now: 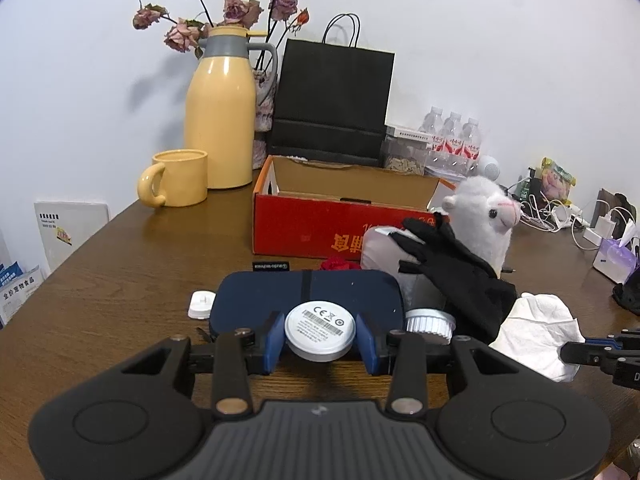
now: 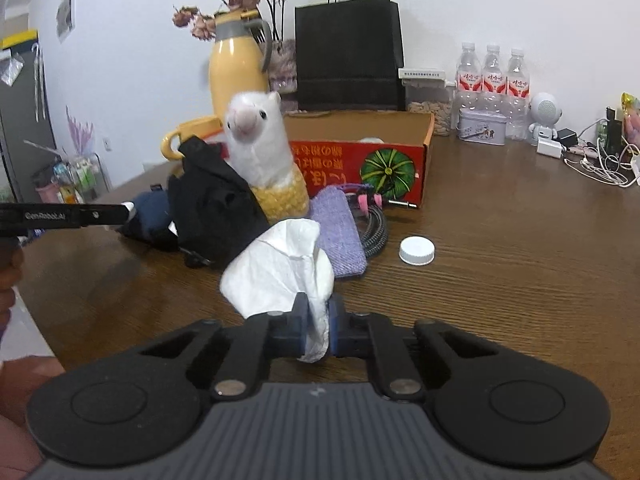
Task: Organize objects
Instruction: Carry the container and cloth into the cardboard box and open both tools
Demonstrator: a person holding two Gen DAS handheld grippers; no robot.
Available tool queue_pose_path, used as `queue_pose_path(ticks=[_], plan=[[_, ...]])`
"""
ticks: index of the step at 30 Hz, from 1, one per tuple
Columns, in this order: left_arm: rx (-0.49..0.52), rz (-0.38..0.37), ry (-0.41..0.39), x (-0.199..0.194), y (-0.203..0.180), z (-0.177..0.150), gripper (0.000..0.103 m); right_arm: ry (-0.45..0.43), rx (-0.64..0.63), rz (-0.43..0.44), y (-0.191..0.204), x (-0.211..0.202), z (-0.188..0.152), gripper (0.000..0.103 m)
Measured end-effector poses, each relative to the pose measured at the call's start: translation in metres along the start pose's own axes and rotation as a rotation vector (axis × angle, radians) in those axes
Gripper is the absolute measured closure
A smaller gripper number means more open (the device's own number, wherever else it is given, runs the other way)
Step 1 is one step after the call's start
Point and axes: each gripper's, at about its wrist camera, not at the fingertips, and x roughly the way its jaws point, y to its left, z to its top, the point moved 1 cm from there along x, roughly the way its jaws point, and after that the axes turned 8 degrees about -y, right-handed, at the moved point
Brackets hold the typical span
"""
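Observation:
My left gripper (image 1: 320, 338) is shut on a round white puck (image 1: 320, 330) with a label on its face, held just above a dark blue case (image 1: 308, 294). My right gripper (image 2: 319, 322) is shut on a crumpled white tissue (image 2: 280, 268); the tissue also shows in the left wrist view (image 1: 540, 332). An open red cardboard box (image 1: 304, 224) stands behind the clutter, also in the right wrist view (image 2: 360, 160). A white alpaca plush (image 2: 260, 136) and a black glove (image 2: 216, 204) lie between the grippers.
A yellow jug (image 1: 220, 116), yellow mug (image 1: 180, 178) and black paper bag (image 1: 332, 100) stand at the back. A white bottle cap (image 2: 417, 250), purple pouch (image 2: 340, 232) and braided cable (image 2: 376, 228) lie on the brown table (image 2: 520, 260). Water bottles (image 2: 492, 76) and chargers sit at the right.

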Motion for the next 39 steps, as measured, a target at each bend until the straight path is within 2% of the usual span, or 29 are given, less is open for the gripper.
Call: queue_pose_path(ticks=[8, 21, 30, 39], plan=[[0.013, -0.003, -0.039, -0.009, -0.005, 0.013, 0.065, -0.079, 0.007, 0.014, 0.003, -0.02, 0.019, 0.095], [0.033, -0.015, -0.088, 0.006, -0.017, 0.042, 0.065, -0.18, -0.041, -0.08, -0.017, -0.024, 0.06, 0.096], [0.04, 0.003, -0.111, 0.046, -0.016, 0.077, 0.065, -0.236, -0.01, -0.082, -0.036, 0.015, 0.093, 0.096], [0.05, -0.001, -0.112, 0.11, -0.026, 0.112, 0.065, -0.242, -0.001, -0.044, -0.035, 0.085, 0.124, 0.095]])
